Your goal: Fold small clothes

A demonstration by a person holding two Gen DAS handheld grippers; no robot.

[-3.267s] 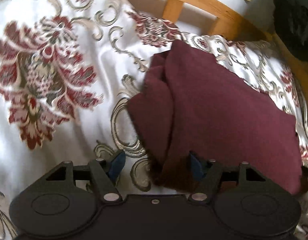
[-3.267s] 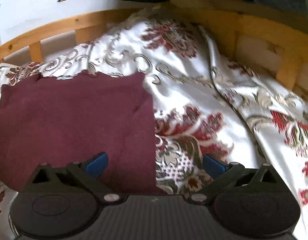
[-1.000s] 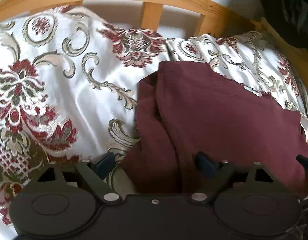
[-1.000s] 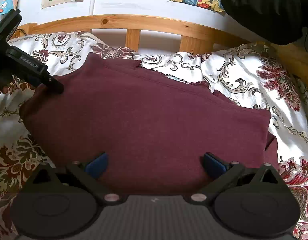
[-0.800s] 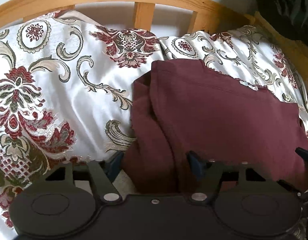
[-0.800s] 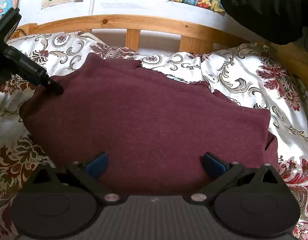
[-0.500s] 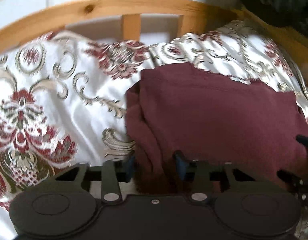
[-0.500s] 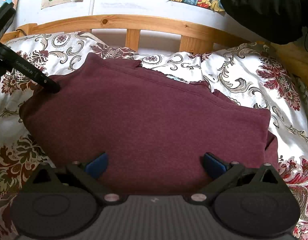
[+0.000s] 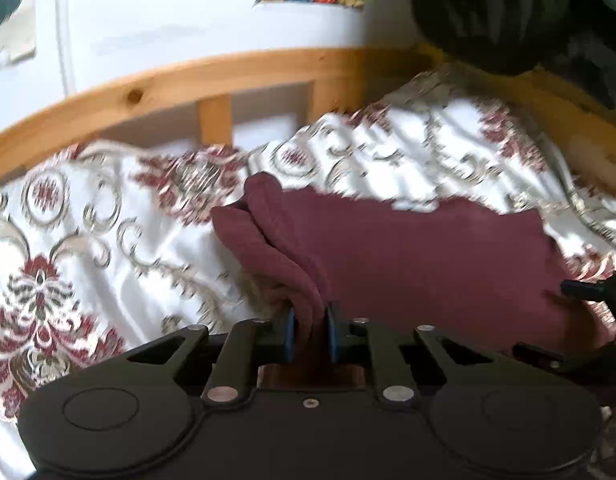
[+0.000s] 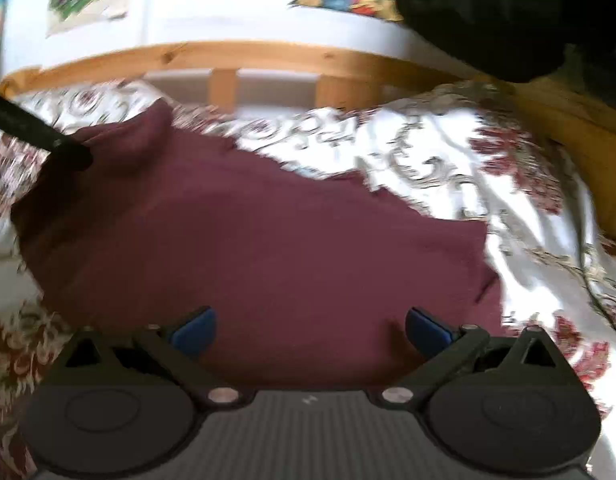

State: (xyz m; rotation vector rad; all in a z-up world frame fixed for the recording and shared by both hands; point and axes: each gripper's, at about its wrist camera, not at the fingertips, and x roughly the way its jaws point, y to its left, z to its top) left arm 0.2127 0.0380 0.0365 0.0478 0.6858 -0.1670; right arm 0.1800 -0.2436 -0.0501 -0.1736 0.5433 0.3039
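On the patterned bedspread lies the maroon garment. Our left gripper has just closed on its bunched edge; our right gripper stands open over it. Risk: thick layers slip free during lifting, undoing the fold.

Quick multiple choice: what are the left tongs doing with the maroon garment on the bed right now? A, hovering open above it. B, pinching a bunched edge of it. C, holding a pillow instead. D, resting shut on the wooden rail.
B: the left tongs have just been closing, and their blue pads now pinch a bunched edge of the maroon garment.
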